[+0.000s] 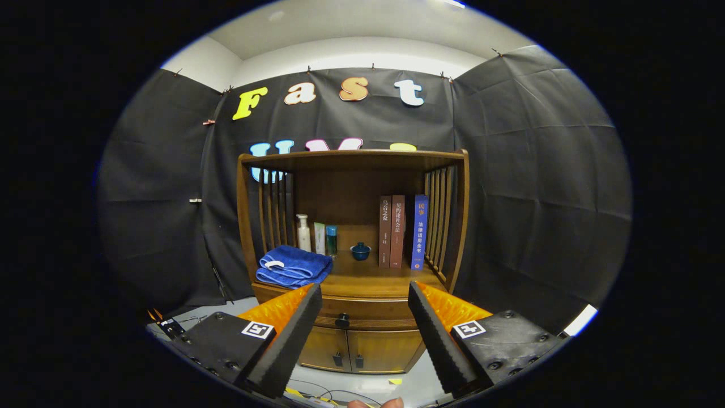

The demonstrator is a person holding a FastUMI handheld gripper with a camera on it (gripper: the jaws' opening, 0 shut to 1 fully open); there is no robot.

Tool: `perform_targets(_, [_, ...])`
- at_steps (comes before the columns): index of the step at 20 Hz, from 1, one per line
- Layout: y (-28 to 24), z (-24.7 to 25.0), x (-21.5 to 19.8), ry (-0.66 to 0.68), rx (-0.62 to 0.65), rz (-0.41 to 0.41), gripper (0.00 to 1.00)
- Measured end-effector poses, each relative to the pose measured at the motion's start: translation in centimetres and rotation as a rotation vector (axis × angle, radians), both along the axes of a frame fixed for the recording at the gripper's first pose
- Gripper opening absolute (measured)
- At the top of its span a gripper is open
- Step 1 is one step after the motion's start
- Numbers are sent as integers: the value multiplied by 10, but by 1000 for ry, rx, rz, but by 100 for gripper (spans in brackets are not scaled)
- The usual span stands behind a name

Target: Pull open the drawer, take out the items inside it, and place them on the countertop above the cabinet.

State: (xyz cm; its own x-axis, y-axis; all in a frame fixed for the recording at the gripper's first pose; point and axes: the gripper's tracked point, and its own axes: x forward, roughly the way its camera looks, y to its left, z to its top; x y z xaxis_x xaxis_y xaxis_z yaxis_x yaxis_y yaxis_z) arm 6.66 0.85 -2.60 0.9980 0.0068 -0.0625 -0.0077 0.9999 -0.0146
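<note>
Tool (364, 294) is hanging wide open and empty, facing the closed drawer (362, 313).

The drawer is sitting shut just under the surface (368, 280) of the wooden cabinet (352, 260), its front facing the tool, long axis running side to side, one dark knob (342, 321) between the fingers. Two small doors (362, 350) are sitting below it. On the surface: one folded blue towel (293, 265), one pump bottle (303, 233), two small tubes (325, 238), one blue lidded cup (360, 251), three upright books (403, 231).
</note>
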Motion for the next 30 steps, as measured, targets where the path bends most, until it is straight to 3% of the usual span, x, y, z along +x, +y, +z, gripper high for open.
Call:
perform_targets(8, [15,-95,85,119,47,-6,99])
perform_targets(16, [44,-205,158,257,8,-14,100])
perform_targets(23, [62,-267,200,316,29,-49,100])
perform_targets(25, [61,-273,209,318,39,-67,89])
perform_targets(28, [62,-284,215,323,45,-81,54])
perform_targets(30, [61,-282,213,323,27,-92,50])
